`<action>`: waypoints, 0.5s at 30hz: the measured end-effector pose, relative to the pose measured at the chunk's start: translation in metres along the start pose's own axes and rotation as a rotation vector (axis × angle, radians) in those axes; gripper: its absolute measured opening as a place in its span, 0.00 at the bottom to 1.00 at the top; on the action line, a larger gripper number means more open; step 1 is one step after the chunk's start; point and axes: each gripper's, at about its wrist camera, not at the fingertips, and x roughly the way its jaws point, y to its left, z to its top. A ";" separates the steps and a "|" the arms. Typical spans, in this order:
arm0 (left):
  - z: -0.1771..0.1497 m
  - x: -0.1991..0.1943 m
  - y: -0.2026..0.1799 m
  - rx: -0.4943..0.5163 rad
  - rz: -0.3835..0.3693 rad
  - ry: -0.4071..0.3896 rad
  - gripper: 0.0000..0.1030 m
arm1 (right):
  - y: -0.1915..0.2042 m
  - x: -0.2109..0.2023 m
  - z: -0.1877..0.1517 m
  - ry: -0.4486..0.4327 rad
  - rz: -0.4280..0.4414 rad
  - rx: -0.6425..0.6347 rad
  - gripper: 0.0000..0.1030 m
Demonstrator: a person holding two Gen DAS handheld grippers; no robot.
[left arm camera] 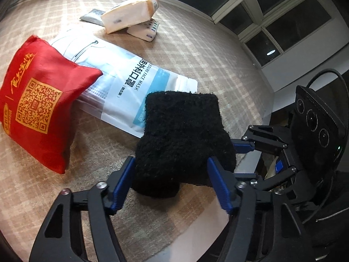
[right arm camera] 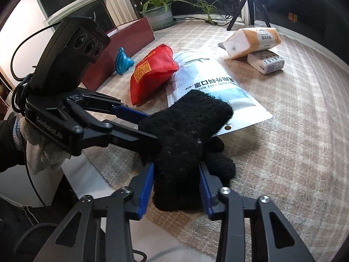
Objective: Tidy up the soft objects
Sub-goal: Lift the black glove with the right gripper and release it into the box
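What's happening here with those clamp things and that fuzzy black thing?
A person is holding two handheld grippers, and both the left gripper and the right gripper are closed on the same black sock near the table's edge. Behind it lie a mask bag, a red pouch leaning on it, and two stacked tissue packs.

face mask pack (left arm camera: 122, 80) — partly hidden | under red pouch (left arm camera: 37, 100), black glove (left arm camera: 181, 135)

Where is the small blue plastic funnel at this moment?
Only the right wrist view shows the small blue plastic funnel: upper left, on the checked table mat, between the dark red box and the red fabric pouch.
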 end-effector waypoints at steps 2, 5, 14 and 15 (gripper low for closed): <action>-0.001 0.001 0.001 -0.009 -0.003 0.005 0.51 | 0.000 0.000 0.000 0.007 0.001 -0.004 0.28; -0.001 0.003 0.000 -0.014 -0.002 0.010 0.35 | 0.001 0.000 0.000 0.015 -0.008 -0.006 0.23; 0.001 -0.006 -0.016 0.017 -0.005 -0.046 0.24 | 0.008 -0.019 0.008 -0.020 -0.021 -0.023 0.12; 0.002 -0.009 -0.017 0.013 -0.007 -0.053 0.24 | 0.009 -0.022 0.010 -0.028 -0.022 -0.025 0.11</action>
